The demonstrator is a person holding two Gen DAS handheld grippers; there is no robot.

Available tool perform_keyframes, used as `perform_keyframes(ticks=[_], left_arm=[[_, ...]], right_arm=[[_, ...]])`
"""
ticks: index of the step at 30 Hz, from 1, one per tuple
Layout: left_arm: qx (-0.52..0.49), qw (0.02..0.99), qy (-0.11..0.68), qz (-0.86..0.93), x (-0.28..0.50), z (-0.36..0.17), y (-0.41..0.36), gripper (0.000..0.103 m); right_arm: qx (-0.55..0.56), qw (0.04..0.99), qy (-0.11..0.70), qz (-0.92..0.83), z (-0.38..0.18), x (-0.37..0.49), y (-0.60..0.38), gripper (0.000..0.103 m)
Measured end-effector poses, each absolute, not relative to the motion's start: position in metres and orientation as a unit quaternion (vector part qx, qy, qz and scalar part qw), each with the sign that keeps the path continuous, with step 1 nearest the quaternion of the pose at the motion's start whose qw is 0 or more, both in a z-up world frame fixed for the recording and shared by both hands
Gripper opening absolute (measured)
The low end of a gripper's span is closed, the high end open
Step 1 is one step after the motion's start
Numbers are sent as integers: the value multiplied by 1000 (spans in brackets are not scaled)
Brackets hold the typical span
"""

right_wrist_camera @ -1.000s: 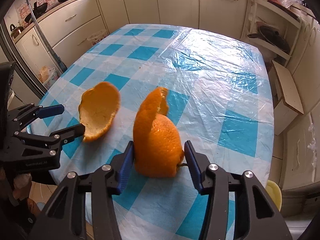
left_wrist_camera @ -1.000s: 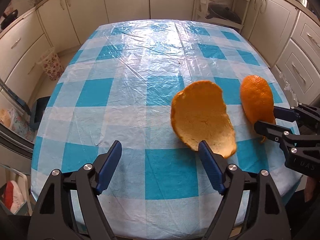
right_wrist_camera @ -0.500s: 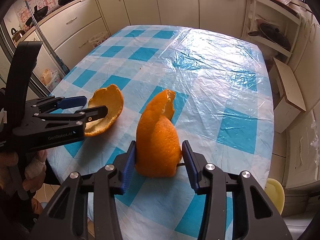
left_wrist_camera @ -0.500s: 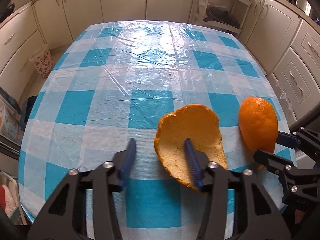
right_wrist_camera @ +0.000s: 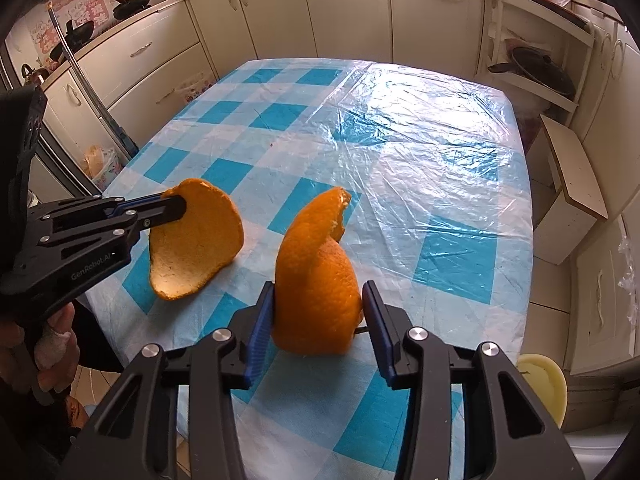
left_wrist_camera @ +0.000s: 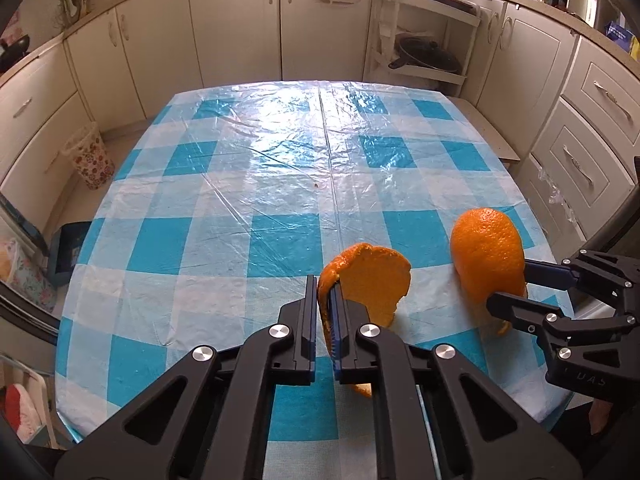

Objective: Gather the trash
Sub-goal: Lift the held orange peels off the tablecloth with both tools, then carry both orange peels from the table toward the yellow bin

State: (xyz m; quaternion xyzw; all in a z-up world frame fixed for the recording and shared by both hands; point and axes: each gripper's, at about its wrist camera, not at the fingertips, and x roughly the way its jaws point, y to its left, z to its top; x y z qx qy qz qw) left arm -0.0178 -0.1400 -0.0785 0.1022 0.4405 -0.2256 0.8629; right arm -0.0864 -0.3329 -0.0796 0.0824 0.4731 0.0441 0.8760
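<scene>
1. Left wrist view: I see my left hand-held gripper (left_wrist_camera: pixel 325 312) clenched on the edge of the flat orange peel (left_wrist_camera: pixel 368 280), with both blue pads pinching its rim. The peel stands up from the jaws over the near part of the bench (left_wrist_camera: pixel 240 184), pale inner side toward the camera. I cannot tell from here whether its lower end touches the cloth.

2. Same view, to the right: the domed orange peel (left_wrist_camera: pixel 486 256) stands near the bench's right edge. My right hand-held gripper (left_wrist_camera: pixel 516 288) reaches in from the right, 1 finger on each side of it.

3. Same view, background: the bench wears a blue-and-white checked cloth under clear plastic. A floral waste basket (left_wrist_camera: pixel 90 158) sits on the floor at left, well apart from both peels, beside cream cabinets (left_wrist_camera: pixel 240 24).

4. Right wrist view: my right hand-held gripper (right_wrist_camera: pixel 318 322) grasps the domed orange peel (right_wrist_camera: pixel 316 280), the blue pads against its 2 flanks. The peel stands upright, its base on the cloth near the bench (right_wrist_camera: pixel 400 152) edge and a curled tip pointing up.

5. Same view, left: my left hand-held gripper (right_wrist_camera: pixel 176 208) pinches the top rim of the flat orange peel (right_wrist_camera: pixel 196 240), which hangs down with its lower edge close to the cloth. A person's hand (right_wrist_camera: pixel 52 340) holds that gripper's handle.
</scene>
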Motion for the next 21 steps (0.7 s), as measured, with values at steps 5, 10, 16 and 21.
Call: perform_keyframes(ticks=[5,10,16,21], left_arm=[[109,872,418,-232,-33,-65,-143,6],[110,876,404,-242,-45,-53,-150,6],[104,873,405,-253,-55,-45,-160,6],[113,870,409,-252,-62,-49,-171,6]], right_arm=[[91,881,462,38,-71,-96,-343,35],[108,888,447,27,-61,-110,-360,26],[127,895,427,24,-50,-128,-378,8],[155,893,422,29,-51,-134,-390,9]])
